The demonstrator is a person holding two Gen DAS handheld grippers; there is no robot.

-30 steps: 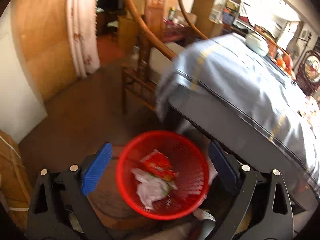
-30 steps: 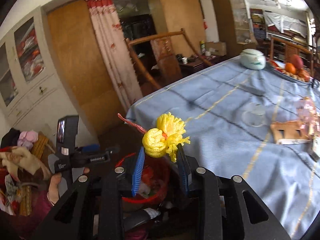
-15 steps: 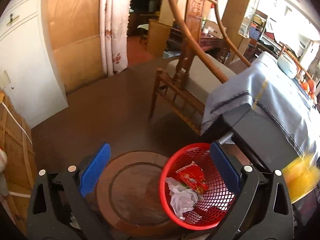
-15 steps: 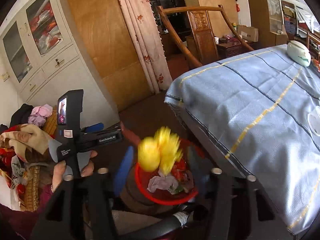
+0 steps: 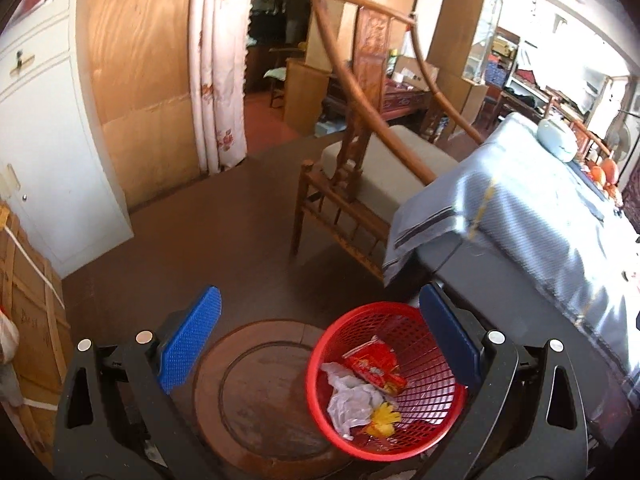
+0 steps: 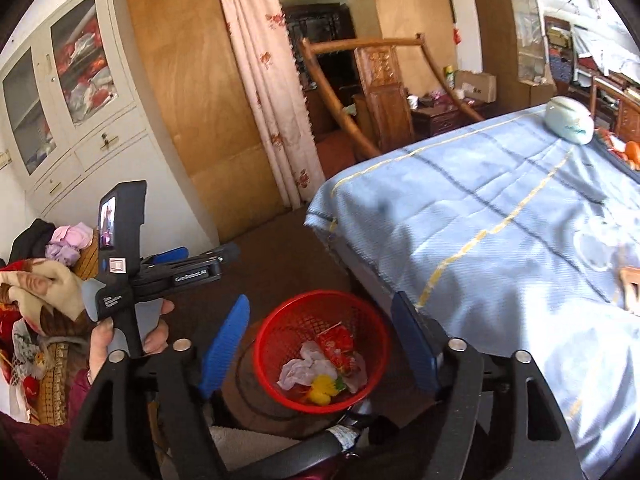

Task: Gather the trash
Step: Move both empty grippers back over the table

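Below right gripper, fingers opening w/ nothing between, yellow trash lies in red basket, axis unclear.

A lived-in home: a carved wooden armchair, a flowered curtain, a cupboard of folded bedding, and a cloth-covered bench.

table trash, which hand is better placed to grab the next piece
Right. The right gripper, jaws opening and empty above the red basket, has the blue tablecloth alongside; the left gripper faces the floor and chair.
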